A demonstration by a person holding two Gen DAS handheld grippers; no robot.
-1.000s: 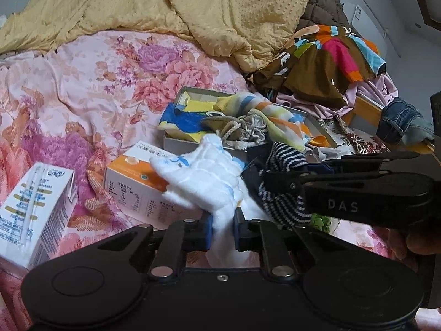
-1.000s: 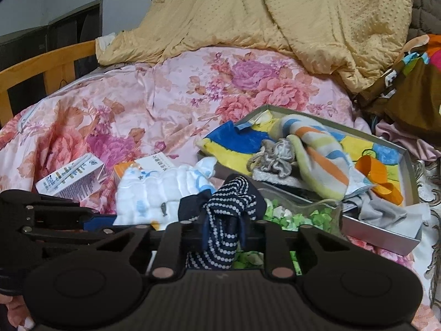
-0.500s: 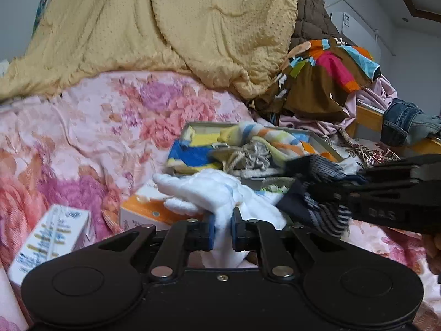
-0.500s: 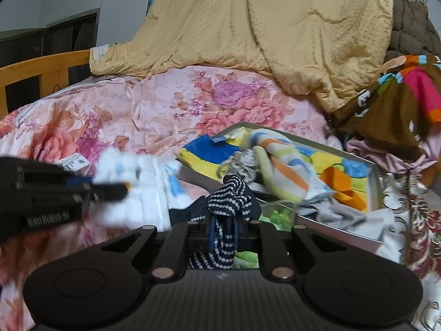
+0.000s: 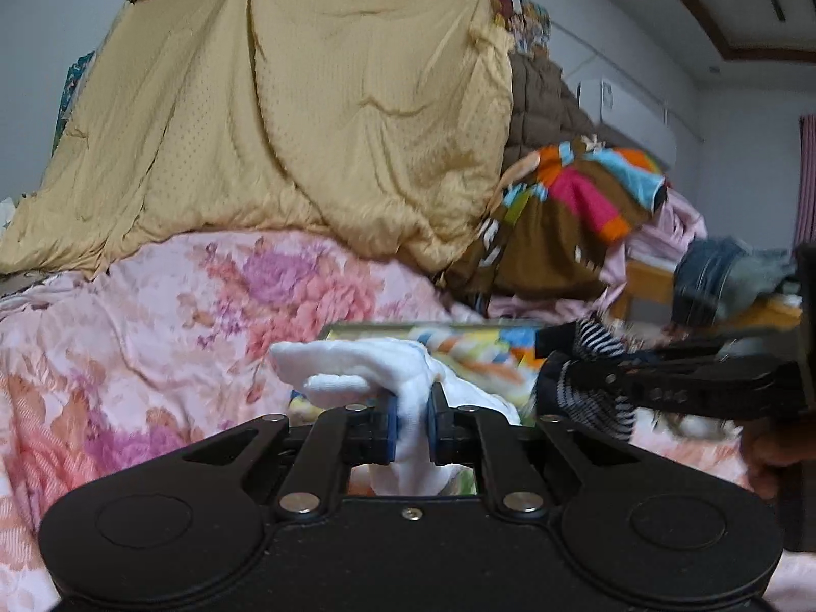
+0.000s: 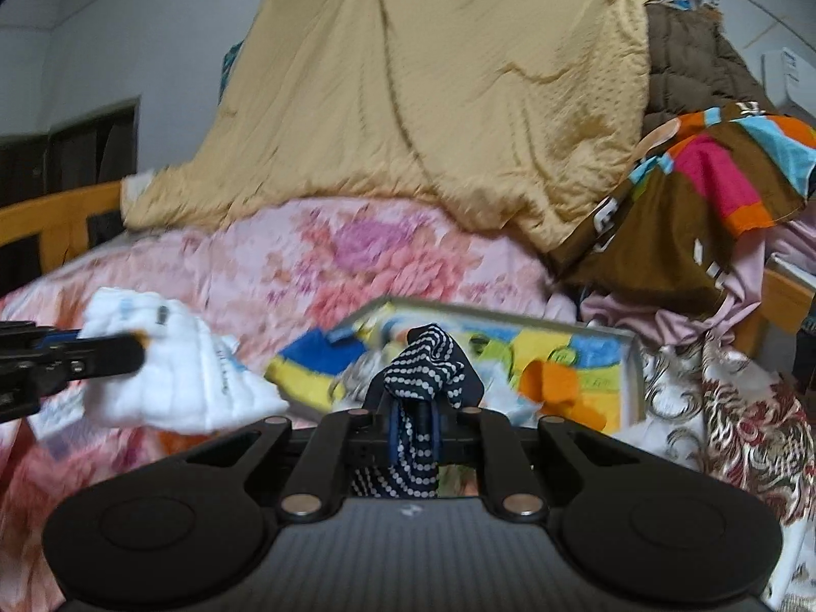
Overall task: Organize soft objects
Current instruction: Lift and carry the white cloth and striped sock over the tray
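Observation:
My left gripper [image 5: 410, 418] is shut on a white quilted cloth [image 5: 367, 362], which hangs bunched between its blue pads above the bed. In the right wrist view the same white cloth [image 6: 173, 377] is at the left, with the left gripper [image 6: 137, 352] on it. My right gripper [image 6: 414, 423] is shut on a navy cloth with white dots [image 6: 428, 357]. From the left wrist view the navy cloth [image 5: 591, 403] hangs at the right in the right gripper [image 5: 558, 362]. Beyond both lies an open shallow box [image 6: 510, 317] with several colourful cloths in it.
A pink floral bedspread [image 5: 153, 316] covers the bed. A yellow quilt [image 5: 306, 127] is heaped behind it. A brown multicoloured garment [image 6: 688, 204] and folded jeans [image 5: 714, 275] lie at the right. A wooden bed frame [image 6: 56, 214] runs along the left.
Both grippers have risen with their cloths and now point more level. The two cartons on the bedspread have dropped out of view. The white cloth hangs off the bed.

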